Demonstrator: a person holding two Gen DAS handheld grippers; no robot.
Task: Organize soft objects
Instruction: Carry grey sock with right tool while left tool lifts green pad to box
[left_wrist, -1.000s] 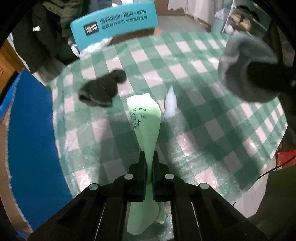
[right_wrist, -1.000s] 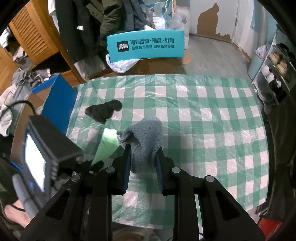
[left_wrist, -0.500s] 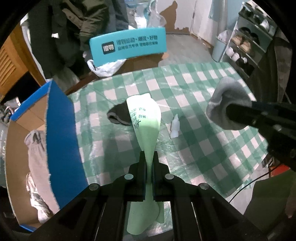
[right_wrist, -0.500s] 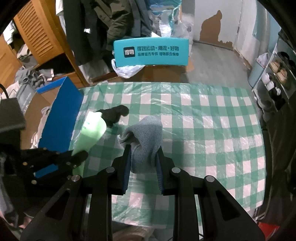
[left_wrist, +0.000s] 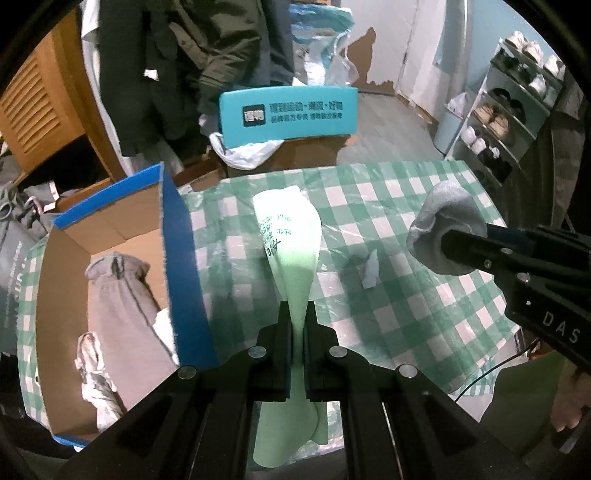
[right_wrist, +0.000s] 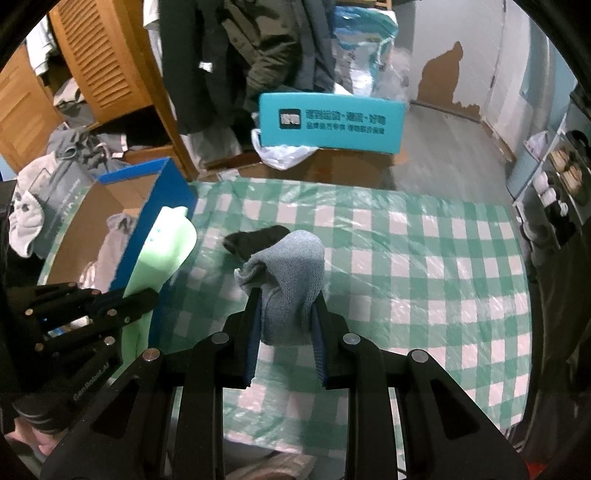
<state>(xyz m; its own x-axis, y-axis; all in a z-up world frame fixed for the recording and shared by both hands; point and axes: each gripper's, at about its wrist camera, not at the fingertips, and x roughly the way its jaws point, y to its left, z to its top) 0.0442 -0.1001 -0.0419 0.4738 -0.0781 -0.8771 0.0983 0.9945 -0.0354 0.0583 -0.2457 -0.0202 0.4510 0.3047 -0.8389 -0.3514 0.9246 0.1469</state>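
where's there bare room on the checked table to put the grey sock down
The right half of the checked tablecloth is bare, from the grey sock to the far and right edges. It is crowded on the left: the black sock, a white scrap, the blue-edged box and the left gripper holding the green sock.

right gripper (left_wrist: 448, 248) body: white letters "das", rest cut off. left gripper (right_wrist: 157, 295) body: "genrobot.ai". teal box (right_wrist: 330, 123): dark logo square and two lines of chinese print, not legible. pale green sock (left_wrist: 293, 240): dark printed characters and digits, unreadable.
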